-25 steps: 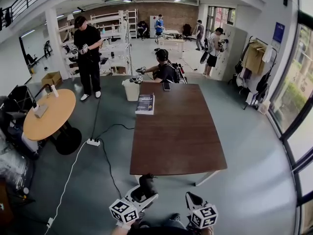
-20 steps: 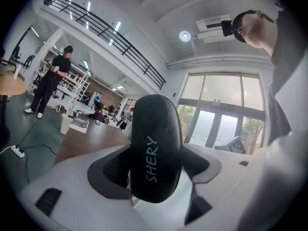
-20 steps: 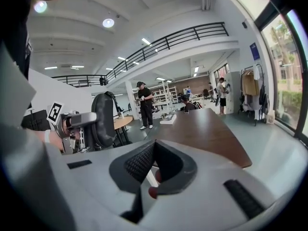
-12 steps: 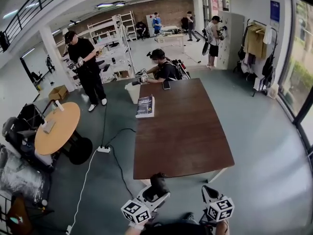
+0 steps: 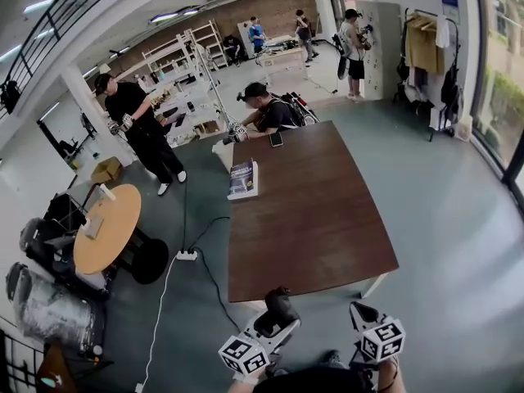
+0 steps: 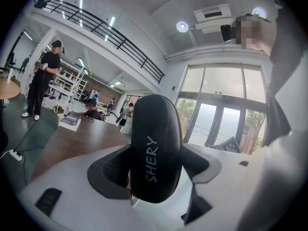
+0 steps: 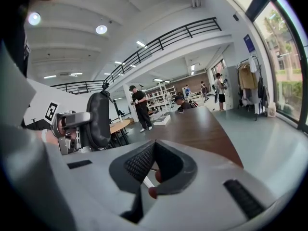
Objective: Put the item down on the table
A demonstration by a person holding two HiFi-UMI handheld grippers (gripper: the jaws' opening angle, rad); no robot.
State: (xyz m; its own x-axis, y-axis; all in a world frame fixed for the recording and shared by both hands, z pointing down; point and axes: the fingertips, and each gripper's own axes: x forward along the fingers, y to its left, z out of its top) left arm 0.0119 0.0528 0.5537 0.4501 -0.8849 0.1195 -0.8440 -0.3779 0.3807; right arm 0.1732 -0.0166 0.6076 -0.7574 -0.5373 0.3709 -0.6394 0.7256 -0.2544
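Note:
My left gripper (image 5: 274,324) is shut on a black oval item (image 5: 279,308) marked "SHERY" (image 6: 155,150), which stands upright between its jaws. It hangs just short of the near edge of the long brown table (image 5: 315,219). In the right gripper view the same item (image 7: 98,120) shows at the left, still in the left gripper. My right gripper (image 5: 366,316) is beside it on the right, also short of the table edge. Its jaws (image 7: 153,150) are shut with nothing between them.
A book (image 5: 242,178) lies at the table's far left edge and a phone (image 5: 277,139) near its far end, where a person (image 5: 266,109) sits. A round wooden table (image 5: 106,228), a power strip (image 5: 187,255) with cables and a standing person (image 5: 139,129) are on the left.
The head view has swung, so the table and room sit differently in frame. Both grippers show slightly further right; the left one still holds the black item.

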